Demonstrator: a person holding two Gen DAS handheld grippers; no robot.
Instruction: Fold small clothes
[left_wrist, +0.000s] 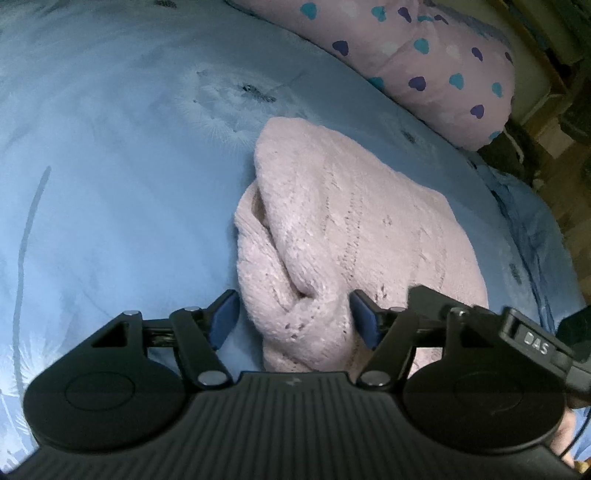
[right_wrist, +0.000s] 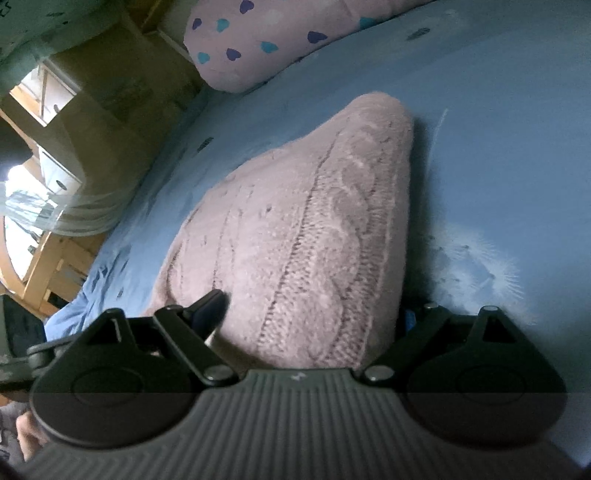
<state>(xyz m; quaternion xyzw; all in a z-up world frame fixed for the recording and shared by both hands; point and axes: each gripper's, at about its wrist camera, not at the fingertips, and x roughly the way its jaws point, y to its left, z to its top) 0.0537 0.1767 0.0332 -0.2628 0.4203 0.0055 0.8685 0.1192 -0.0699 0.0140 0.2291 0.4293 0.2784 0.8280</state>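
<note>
A pale pink knitted sweater (left_wrist: 343, 236) lies in a loosely folded heap on a blue bedspread (left_wrist: 110, 184). In your left wrist view it fills the centre and runs toward 1 o'clock; in your right wrist view the sweater (right_wrist: 295, 229) rises as a thick cable-knit mound from 6 o'clock up toward 12.

Your left claw (left_wrist: 295, 317) stands open, a bunched fold of knit sitting between its blue pads (left_wrist: 225, 314) without being pinched. Your right claw (right_wrist: 310, 310) is spread wide around the near end of the garment, not clamping it; its right finger is mostly hidden behind the wool.

The knit looks soft, light and bulky. Expect it to sag and stretch rather than hold a crease, and loose stitches could snag on a fingertip. It should not slip much. A likely good hold is a doubled edge or corner, taken deep enough to catch every layer, one claw at each end of the same edge.

The bedspread is smooth, printed with pale dandelion heads, and will give under pressure. A pink pillow (left_wrist: 424, 62) with purple and teal hearts lies at 1 o'clock in the left view. Wooden furniture (right_wrist: 48, 266) and a bright window show at 9 o'clock in the right view.
</note>
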